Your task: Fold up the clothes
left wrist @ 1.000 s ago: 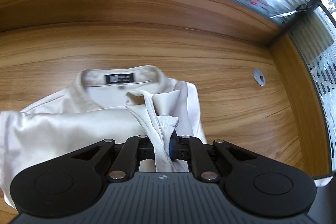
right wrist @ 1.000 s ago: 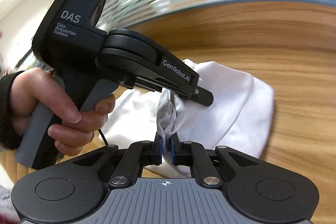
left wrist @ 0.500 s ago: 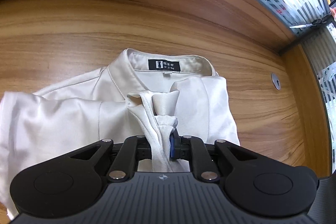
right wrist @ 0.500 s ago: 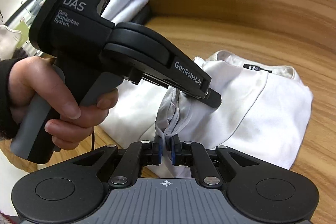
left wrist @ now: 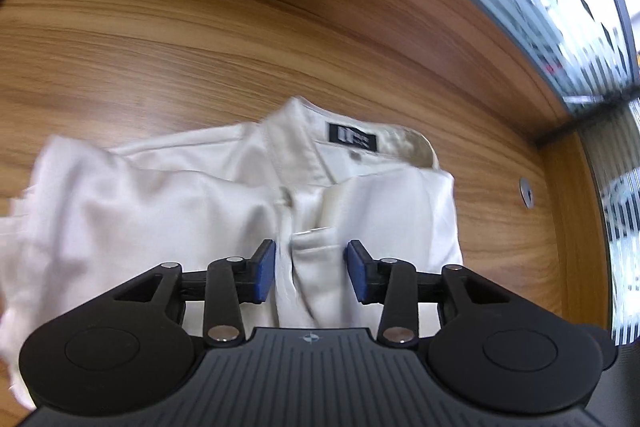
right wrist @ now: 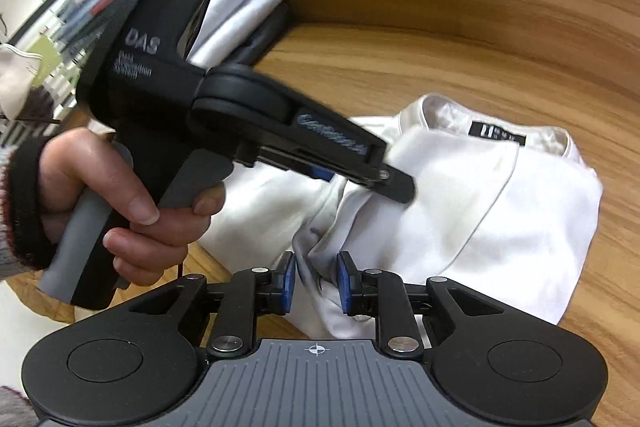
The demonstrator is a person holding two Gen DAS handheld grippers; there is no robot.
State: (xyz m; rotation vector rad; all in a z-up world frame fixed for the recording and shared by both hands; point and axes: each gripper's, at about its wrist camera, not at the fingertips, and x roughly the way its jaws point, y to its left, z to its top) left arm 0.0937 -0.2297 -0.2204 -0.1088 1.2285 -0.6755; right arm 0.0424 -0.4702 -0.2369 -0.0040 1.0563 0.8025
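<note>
The left tool (left wrist: 311,270) has its two blue pads spread apart now. Half a second ago they were pinching a bunched bit of the white shirt (left wrist: 168,211). Now that bit sits loose between the pads, and I cannot tell if it touches them. The shirt lies on the wooden surface (left wrist: 200,39) just ahead of the tool. Its collar and black label (left wrist: 352,138) are at the far end. One side is folded over the front, to the right of the tool. The other side spreads out to the left of the tool and looks blurry.

The right tool (right wrist: 316,281) also has its pads spread, though not as wide. A moment ago they were pinching a crumpled fold of the shirt (right wrist: 480,211). That fold now lies between them. The person's left hand (right wrist: 120,203) holds the left tool (right wrist: 394,183), which reaches in from the left, above the cloth. Far off to the left, behind that tool, is a stack of folded white clothes (right wrist: 236,15).

Both tools have let go, so I think this fold has just been laid down. The shirt looks partly folded, with the collar end showing.
</note>
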